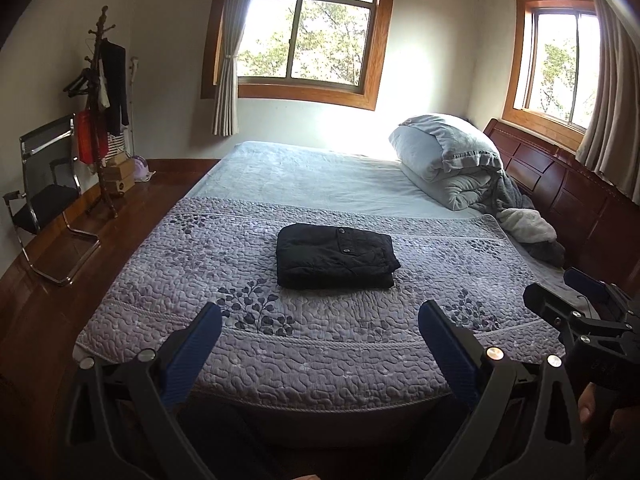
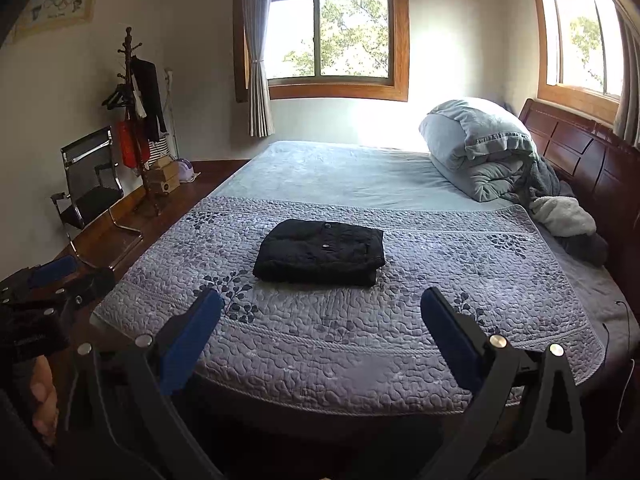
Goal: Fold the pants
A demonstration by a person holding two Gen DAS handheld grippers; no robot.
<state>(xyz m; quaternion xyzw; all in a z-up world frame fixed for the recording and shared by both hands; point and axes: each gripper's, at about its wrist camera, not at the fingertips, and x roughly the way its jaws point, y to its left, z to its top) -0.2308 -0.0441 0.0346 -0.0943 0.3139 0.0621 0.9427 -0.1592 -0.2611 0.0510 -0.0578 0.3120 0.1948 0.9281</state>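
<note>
Pants (image 1: pixel 336 256), black and already folded into a neat rectangular bundle, sit square in the middle of the quilted bedspread (image 1: pixel 280 344), waistband buttons showing on top. They lie flat on the patterned purple-grey quilt, well clear of its near edge.

And both tools are off the fabric! The left tool (image 1: pixel 320 320) hangs over the foot of the bed (image 1: pixel 304 172), its blue-padded fingers (image 1: pixel 200 336) spread wide with nothing between them. The right tool (image 2: pixel 322 306) is the same story from its own view: jaws wide apart, empty, the pants framed in the gap but well beyond the fingertips. From the left wrist view the right tool shows at the right edge, blue pad up, a bit of the person's hand (image 1: pixel 588 408) under it; the right wrist view catches the left tool low on the left, with a hand (image 2: pixel 42 396) gripping it.

Up by the dark wooden headboard (image 1: pixel 560 184), a pale blue folded duvet (image 1: pixel 448 156) is heaped with a grey and white blanket (image 1: pixel 528 228) spilling beside it. Off to the left on the wooden floor stand a coat rack (image 1: pixel 100 112) hung with clothes and a black mesh chair (image 1: pixel 44 196).
</note>
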